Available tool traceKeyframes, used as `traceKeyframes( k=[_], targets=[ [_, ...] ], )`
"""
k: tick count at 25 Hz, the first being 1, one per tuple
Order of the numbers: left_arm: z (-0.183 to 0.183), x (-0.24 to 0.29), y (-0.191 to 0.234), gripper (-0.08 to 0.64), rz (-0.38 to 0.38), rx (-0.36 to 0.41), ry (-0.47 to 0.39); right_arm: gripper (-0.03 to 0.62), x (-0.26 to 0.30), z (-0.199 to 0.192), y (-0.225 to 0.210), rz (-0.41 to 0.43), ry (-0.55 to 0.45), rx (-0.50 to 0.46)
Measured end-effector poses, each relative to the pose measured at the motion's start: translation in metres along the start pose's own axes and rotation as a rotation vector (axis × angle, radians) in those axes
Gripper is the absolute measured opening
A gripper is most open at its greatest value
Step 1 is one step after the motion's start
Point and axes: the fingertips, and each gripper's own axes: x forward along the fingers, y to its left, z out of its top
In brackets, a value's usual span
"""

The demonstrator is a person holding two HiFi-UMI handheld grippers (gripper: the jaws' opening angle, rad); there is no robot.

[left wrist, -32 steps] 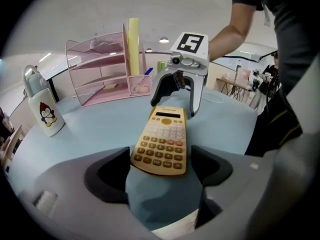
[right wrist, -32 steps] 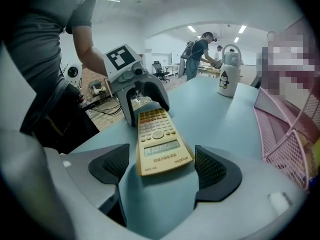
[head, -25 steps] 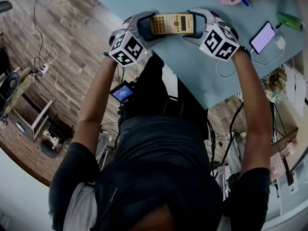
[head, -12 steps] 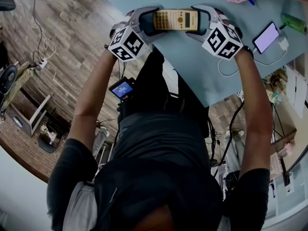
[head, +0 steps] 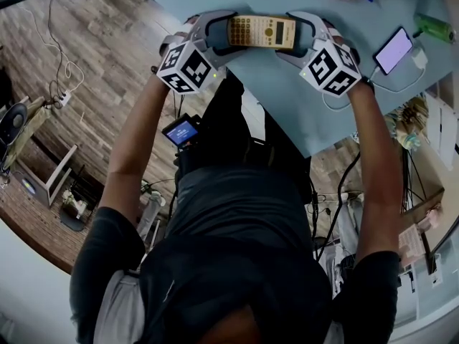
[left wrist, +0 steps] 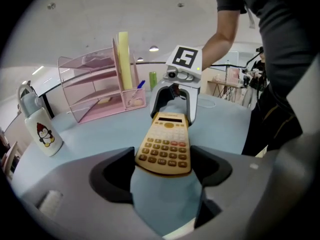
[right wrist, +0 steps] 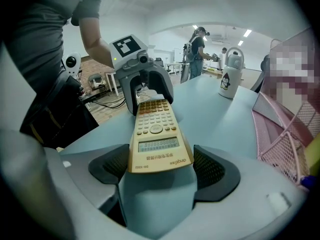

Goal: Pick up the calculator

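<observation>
Two tongs, one calculator: I have the left tongs (left wrist: 165, 169) and the right tongs (right wrist: 160, 166) each clamped across one end of the single beige rectangular plastic calculator (head: 260, 32). The left pair has just been closing onto it. It spans the gap between them at the near edge of the pale blue desk (head: 287, 99).

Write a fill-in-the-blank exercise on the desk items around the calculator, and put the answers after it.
The table beneath the calculator is light ____. The white bottle carries a picture of a ____. The mesh desk organizer is coloured ____.
Missing words: blue; penguin; pink.
</observation>
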Motion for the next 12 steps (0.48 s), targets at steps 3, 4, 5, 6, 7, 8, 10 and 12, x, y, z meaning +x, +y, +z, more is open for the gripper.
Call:
traceKeyframes(
  k=[3,4,5,6,7,8,10,12],
  targets=[
    [0.01,-0.004,0.0,0.403,-0.007,0.027,-0.008,0.387,-0.008,0.002,0.001,-0.018,-0.007,0.012],
    [0.013,-0.006,0.0,0.403,-0.009,0.036,-0.011,0.387,-0.011,0.004,0.001,-0.024,-0.01,0.015],
    [0.017,-0.009,0.001,0.403,-0.012,0.046,-0.014,0.387,-0.014,0.005,0.001,-0.03,-0.013,0.019],
    [0.021,-0.011,0.001,0.403,-0.015,0.056,-0.017,0.387,-0.017,0.007,0.001,-0.037,-0.018,0.023],
    [0.024,-0.014,0.002,0.403,-0.018,0.066,-0.02,0.387,-0.02,0.009,0.001,-0.044,-0.023,0.027],
    [0.028,-0.016,0.003,0.403,-0.021,0.076,-0.022,0.387,-0.024,0.012,0.001,-0.052,-0.029,0.03],
    [0.036,-0.021,0.003,0.403,-0.027,0.095,-0.027,0.387,-0.031,0.017,0.002,-0.068,-0.04,0.037],
    [0.044,-0.027,0.003,0.403,-0.031,0.115,-0.033,0.387,-0.039,0.021,0.004,-0.083,-0.045,0.042]
  ],
)
